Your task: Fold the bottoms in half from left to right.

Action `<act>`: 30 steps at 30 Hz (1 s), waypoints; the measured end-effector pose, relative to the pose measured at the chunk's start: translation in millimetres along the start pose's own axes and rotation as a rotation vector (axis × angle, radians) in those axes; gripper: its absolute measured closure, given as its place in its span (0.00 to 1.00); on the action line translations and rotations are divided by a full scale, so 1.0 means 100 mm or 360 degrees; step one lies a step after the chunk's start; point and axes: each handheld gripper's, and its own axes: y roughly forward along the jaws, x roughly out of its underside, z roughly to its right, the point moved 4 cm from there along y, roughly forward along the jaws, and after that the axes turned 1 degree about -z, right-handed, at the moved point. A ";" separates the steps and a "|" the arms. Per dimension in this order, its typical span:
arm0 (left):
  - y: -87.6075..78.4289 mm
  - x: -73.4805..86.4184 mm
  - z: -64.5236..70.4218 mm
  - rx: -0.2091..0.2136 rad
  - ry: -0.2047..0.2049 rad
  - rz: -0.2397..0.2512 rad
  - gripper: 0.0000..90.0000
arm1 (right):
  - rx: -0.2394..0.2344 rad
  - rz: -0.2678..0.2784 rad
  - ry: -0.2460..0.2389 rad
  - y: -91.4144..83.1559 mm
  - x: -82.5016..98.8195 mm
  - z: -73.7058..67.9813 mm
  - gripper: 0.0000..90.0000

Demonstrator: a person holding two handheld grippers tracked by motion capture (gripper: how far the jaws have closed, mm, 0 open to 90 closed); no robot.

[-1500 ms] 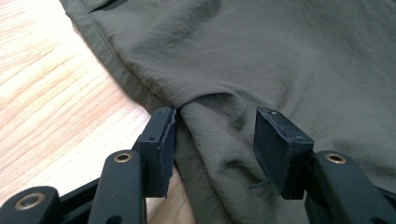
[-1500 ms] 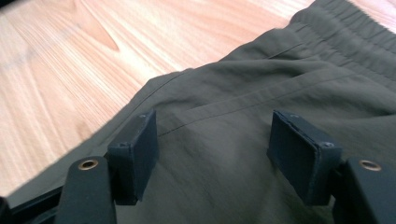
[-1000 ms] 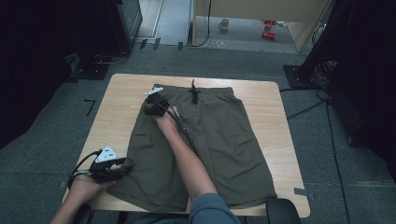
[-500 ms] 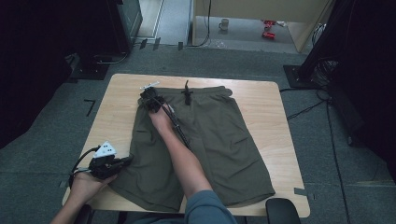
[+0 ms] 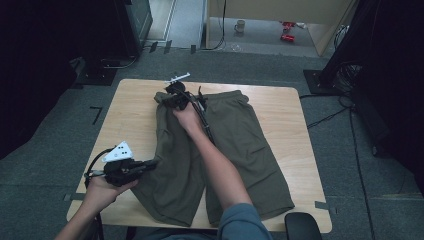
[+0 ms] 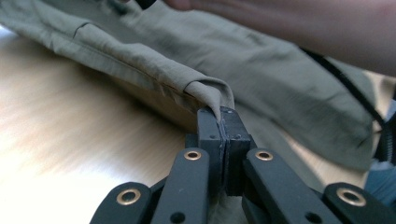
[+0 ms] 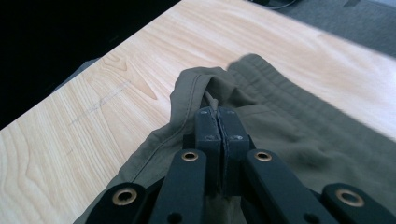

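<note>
Olive shorts (image 5: pixel 220 150) lie on the table (image 5: pixel 135 115), left edge lifted. Left gripper (image 5: pixel 150 164) is clamped on the hem, right gripper (image 5: pixel 172 95) on the waistband. Risk: thin pinches could slip during the fold, dropping the fabric crooked.

No readable text in any view.
Olive shorts (image 5: pixel 215 150), wooden table (image 5: pixel 135 115) and both grippers carry no legible label, brand, number or sign; the white plate on the left gripper (image 5: pixel 150 164) has dark dots, no lettering. The cup on the floor beyond the table's far edge is too small to read.
</note>
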 end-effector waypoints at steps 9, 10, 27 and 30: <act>0.19 -0.42 0.32 0.0090 0.0123 0.0011 1.00 | -0.0013 0.0068 0.0066 -0.55 0.01 0.31 0.99; 0.22 -0.45 0.35 0.0107 0.0129 0.0016 1.00 | -0.0003 0.0073 0.0068 -0.61 0.02 0.34 0.99; 1.04 -0.96 0.88 0.0316 0.0297 0.0011 1.00 | 0.0172 0.0137 0.0266 -1.50 0.53 1.24 0.99; 1.17 -1.08 0.99 0.0335 0.0324 0.0046 1.00 | 0.0232 0.0138 0.0265 -1.66 0.62 1.39 0.99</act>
